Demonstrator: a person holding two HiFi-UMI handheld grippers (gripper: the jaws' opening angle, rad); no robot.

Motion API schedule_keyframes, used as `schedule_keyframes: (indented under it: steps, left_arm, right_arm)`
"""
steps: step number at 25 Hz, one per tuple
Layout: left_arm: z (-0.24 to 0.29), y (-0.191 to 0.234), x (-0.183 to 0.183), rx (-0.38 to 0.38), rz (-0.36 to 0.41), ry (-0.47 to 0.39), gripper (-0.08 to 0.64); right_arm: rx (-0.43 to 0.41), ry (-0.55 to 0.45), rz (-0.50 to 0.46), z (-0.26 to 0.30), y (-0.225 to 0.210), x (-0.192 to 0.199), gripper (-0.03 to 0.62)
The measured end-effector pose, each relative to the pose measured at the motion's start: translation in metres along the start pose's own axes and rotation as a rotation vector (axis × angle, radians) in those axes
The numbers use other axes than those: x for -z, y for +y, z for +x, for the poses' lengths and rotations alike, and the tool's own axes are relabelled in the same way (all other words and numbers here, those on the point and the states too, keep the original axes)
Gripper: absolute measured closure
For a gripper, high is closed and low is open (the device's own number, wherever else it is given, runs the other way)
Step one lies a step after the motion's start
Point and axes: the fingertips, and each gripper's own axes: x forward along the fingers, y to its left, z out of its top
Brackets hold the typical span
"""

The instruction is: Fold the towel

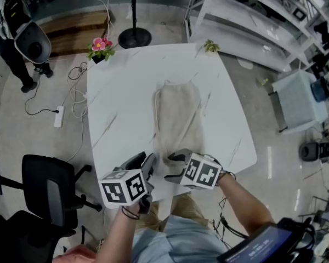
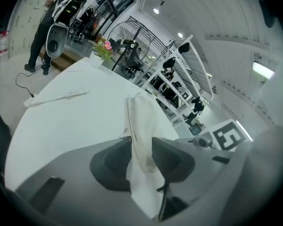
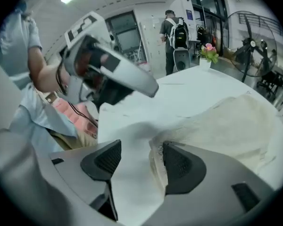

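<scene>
The room is a workshop with a grey floor, white shelving (image 1: 252, 32) along its far right side and a black office chair (image 1: 49, 190) at the near left. A white, faintly veined table (image 1: 126, 92) fills the middle of the head view.

On the tabletop lies the cream towel (image 1: 178, 116), a long narrow strip. It runs from about the centre of the tabletop to the near edge, a little right of the middle line. Its far end lies flat, and its near end is rumpled where the two grippers meet it.

The left gripper (image 1: 145, 162) sits at the towel's near left corner. In the left gripper view (image 2: 136, 157) its pads stand apart. A fold of the towel (image 2: 144, 121) hangs loosely between them, slack rather than clamped, with bare tabletop showing below the fold.

The right gripper (image 1: 172, 166) is just beside it at the near right corner. In the right gripper view (image 3: 141, 157) its jaws are spread wide and released. The towel's bunched edge (image 3: 226, 121) lies against one pad and white tabletop fills the gap.

A pink flower in a small pot (image 1: 100, 48) stands at the far left corner of the tabletop. A green sprig (image 1: 211, 46) lies at the far right corner.
</scene>
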Motion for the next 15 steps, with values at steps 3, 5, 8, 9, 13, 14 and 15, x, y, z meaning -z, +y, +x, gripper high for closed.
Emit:
schedule_keyframes:
  steps: [3,5,8,9,13,14,15]
  left_arm:
    - [0.011,-0.012,-0.004,-0.007,-0.003,-0.014,0.386]
    - [0.018,-0.020,-0.007,-0.017,-0.006,-0.022,0.358]
    - [0.030,-0.030,-0.011,-0.044,-0.010,-0.027,0.330]
    - [0.034,-0.032,-0.011,-0.060,-0.008,-0.025,0.324]
    - [0.050,-0.031,0.001,-0.150,0.004,0.004,0.311]
    - [0.054,-0.029,0.005,-0.171,0.003,0.013,0.311]
    - [0.058,-0.028,0.010,-0.190,-0.002,0.021,0.312]
  right_arm:
    - [-0.098,-0.072,-0.006,-0.043,-0.004,-0.016,0.301]
    - [-0.108,-0.111,-0.037,-0.071,-0.018,-0.028,0.303]
    - [-0.029,-0.183,-0.099,-0.107,-0.066,-0.053,0.348]
    - [0.020,-0.201,-0.124,-0.116,-0.088,-0.061,0.379]
    - [0.191,-0.238,-0.208,-0.139,-0.179,-0.093,0.394]
    - [0.211,-0.231,-0.234,-0.139,-0.199,-0.099,0.394]
    - [0.219,-0.214,-0.262,-0.137,-0.217,-0.103,0.394]
